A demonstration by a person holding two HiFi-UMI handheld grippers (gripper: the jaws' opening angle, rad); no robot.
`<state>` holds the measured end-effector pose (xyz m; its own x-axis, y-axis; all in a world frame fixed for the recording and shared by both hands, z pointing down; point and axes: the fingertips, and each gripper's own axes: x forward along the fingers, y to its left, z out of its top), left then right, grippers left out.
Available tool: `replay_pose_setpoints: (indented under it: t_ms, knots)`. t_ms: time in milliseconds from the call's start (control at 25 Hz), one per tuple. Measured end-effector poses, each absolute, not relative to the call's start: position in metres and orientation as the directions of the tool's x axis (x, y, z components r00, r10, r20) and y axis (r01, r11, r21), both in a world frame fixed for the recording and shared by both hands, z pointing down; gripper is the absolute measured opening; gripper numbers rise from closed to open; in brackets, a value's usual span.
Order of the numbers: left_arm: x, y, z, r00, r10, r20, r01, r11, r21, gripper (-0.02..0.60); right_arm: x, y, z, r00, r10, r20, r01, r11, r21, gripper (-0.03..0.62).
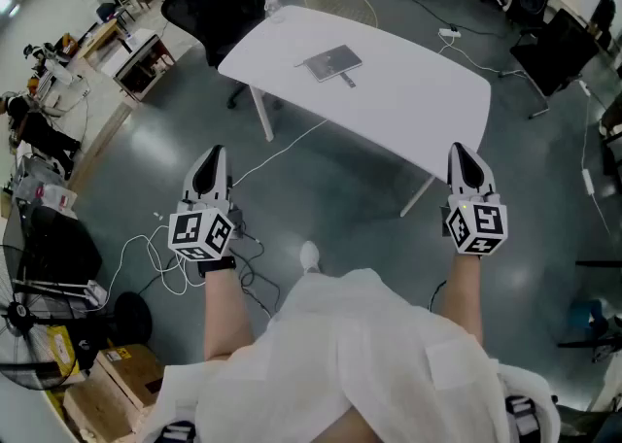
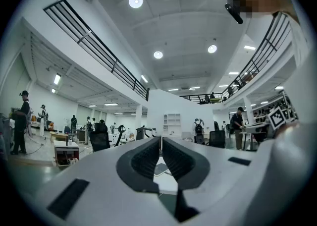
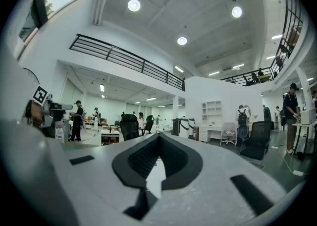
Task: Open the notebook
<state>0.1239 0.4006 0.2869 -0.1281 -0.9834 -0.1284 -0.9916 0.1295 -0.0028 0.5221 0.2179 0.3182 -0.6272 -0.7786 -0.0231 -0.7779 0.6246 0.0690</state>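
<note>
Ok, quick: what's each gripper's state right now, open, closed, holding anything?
Left gripper: closed, jaws together, holding nothing.
Right gripper: closed, jaws together, holding nothing.

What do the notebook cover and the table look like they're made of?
Notebook: flat grey cover with a dull, matte look and no glare, so probably card or coated board. It is too small in view to read any texture.
Table: smooth, even white top with a soft sheen, likely laminate or painted board. Its thin white legs could be metal.
</note>
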Motion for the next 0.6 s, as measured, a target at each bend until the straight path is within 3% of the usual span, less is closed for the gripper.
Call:
replay_pose_setpoints:
  t_ms: [600]
  knots:
    - [0.1254,0.3985,0.2884,-0.124,-0.985,-0.122,-0.992,0.124,0.004,0.021,0.5184,0.2079,0.3212,-0.644,-0.764,-0.039,-0.764,0.641,0.070,0.002]
